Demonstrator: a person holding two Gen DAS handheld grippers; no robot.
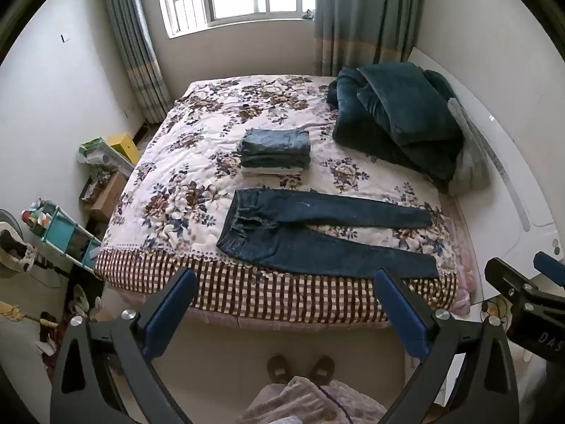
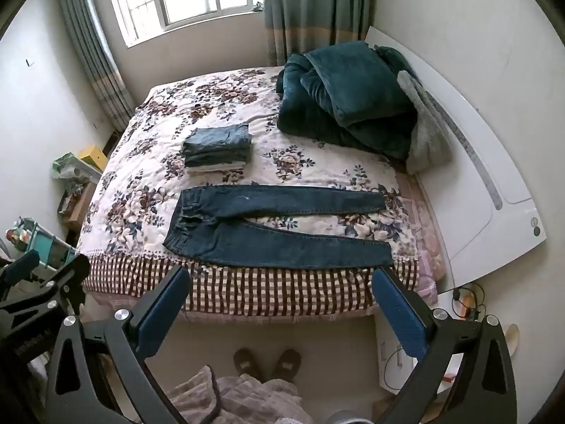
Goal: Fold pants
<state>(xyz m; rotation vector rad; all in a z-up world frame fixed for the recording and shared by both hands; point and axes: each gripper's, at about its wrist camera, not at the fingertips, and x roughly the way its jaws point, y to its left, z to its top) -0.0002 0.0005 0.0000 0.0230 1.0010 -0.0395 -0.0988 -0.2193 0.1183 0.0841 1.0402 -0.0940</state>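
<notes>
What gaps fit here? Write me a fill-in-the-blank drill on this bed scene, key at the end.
1. The unfolded jeans lie flat with both legs pointing toward the ____.
2. Beyond them sits a ____ of folded pants.
3. The left tool and the right tool are both ____.

Missing words: headboard; stack; open

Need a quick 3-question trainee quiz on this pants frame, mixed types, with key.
1. True or false: the jeans lie spread flat, legs apart.
2. The waistband points toward which side of the view? A) left B) right
3. Fill in: beyond the jeans sits a folded ___.

Key: 1 true. 2 A. 3 stack. The left gripper and the right gripper have jaws open, holding nothing, short of the bed.
</notes>
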